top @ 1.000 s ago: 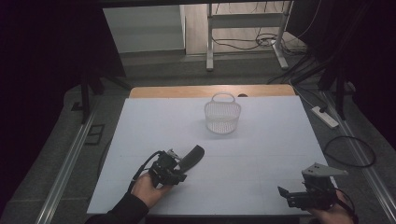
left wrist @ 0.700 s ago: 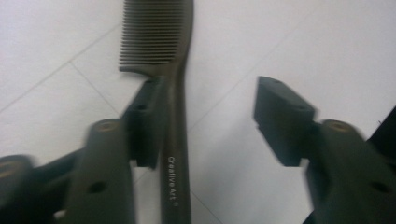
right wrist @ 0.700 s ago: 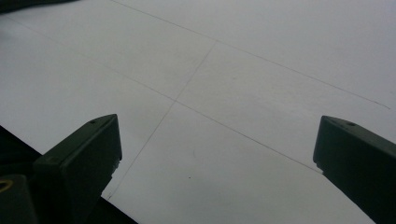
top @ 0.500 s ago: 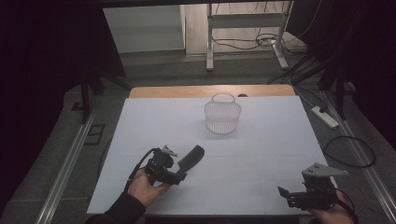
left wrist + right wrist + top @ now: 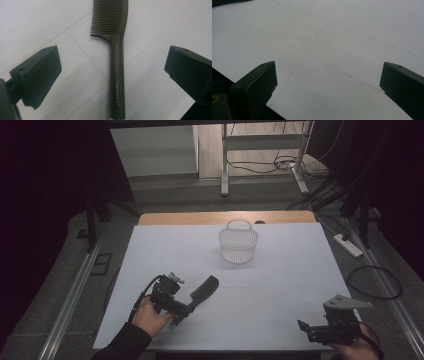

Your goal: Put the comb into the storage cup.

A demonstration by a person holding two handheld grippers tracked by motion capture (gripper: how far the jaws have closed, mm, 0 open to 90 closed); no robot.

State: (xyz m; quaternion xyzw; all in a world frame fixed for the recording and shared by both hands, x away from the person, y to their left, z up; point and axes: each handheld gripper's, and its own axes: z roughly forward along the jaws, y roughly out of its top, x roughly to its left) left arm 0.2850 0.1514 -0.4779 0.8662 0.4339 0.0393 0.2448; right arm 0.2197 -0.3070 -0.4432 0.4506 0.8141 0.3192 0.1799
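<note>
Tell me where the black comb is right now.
In the high view the black comb lies flat on the white table, near-left of the white basket, its handle between the open left gripper fingers, untouched.

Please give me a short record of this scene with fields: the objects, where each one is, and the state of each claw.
surface: white table
object 1: black comb, lying flat, handle between the jaws of the left claw, teeth end pointing away from it
object 2: white basket, upright with its handle up, toward the far middle of the table
left claw: jaws have just been opening, now wide apart, pads clear of the comb
right claw: open, nothing between the jaws, over the near right corner of the table
</note>
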